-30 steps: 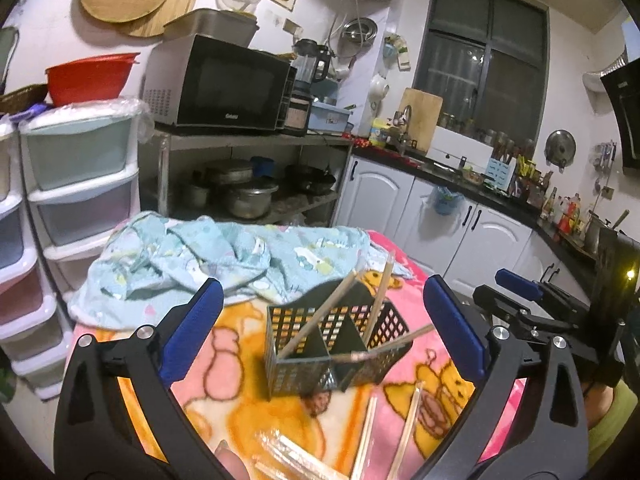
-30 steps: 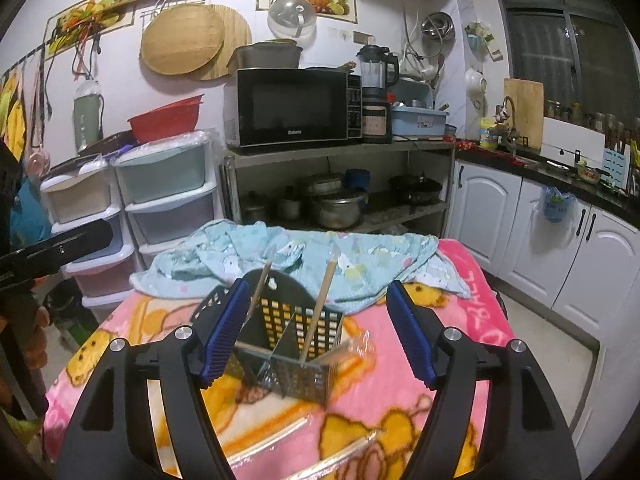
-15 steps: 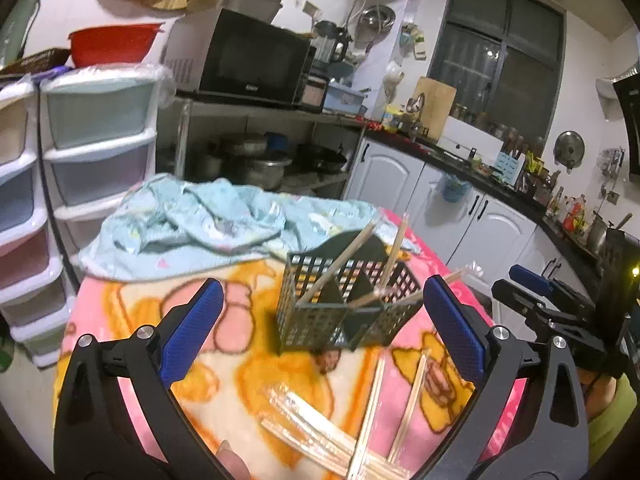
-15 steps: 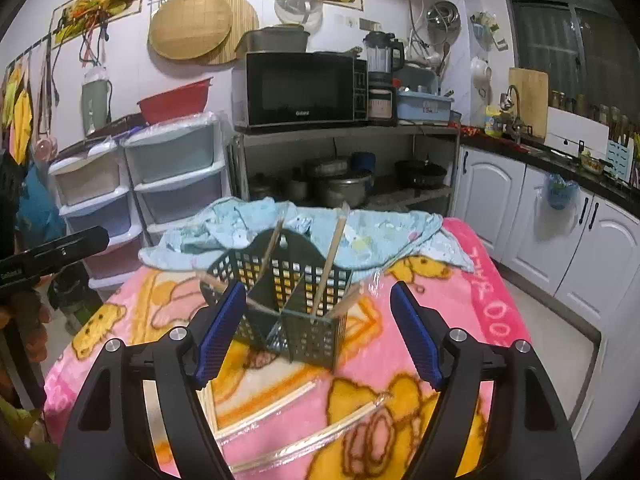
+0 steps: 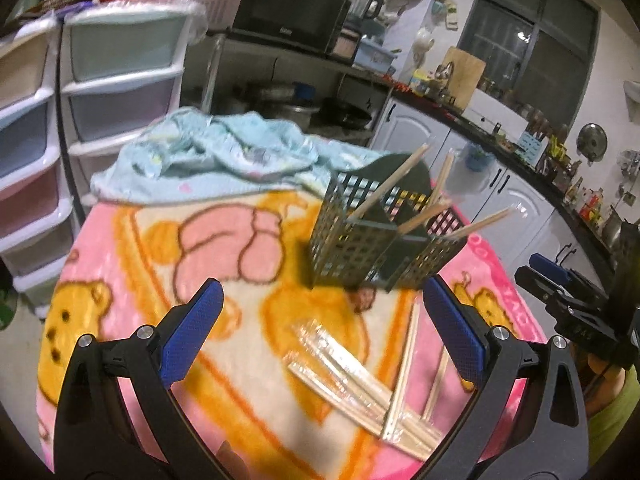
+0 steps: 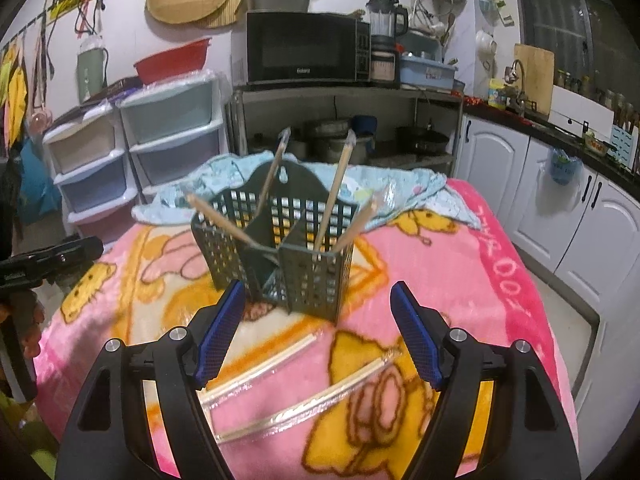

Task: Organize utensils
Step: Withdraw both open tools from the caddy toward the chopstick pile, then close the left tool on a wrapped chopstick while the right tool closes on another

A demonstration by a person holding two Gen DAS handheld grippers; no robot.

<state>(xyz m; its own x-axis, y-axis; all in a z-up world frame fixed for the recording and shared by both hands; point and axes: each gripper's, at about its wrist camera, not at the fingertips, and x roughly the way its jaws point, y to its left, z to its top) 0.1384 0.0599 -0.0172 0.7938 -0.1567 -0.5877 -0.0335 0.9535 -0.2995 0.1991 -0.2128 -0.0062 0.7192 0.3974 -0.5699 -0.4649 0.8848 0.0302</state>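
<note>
with both your left gripper [image 5: 320, 320] and right gripper [image 6: 316, 328] spread wide and empty, pinch the light, slippery wrapped chopsticks [image 5: 356, 376] mid-length, since they'll likely skid.

we see along each tool's fingers. our left view looks down from the left, close over the worktop [image 5: 132, 248]; our right view faces the shelving head-on, slightly farther back. both share the dark utensil caddy [image 5: 360, 240] [image 6: 276, 248].
</note>
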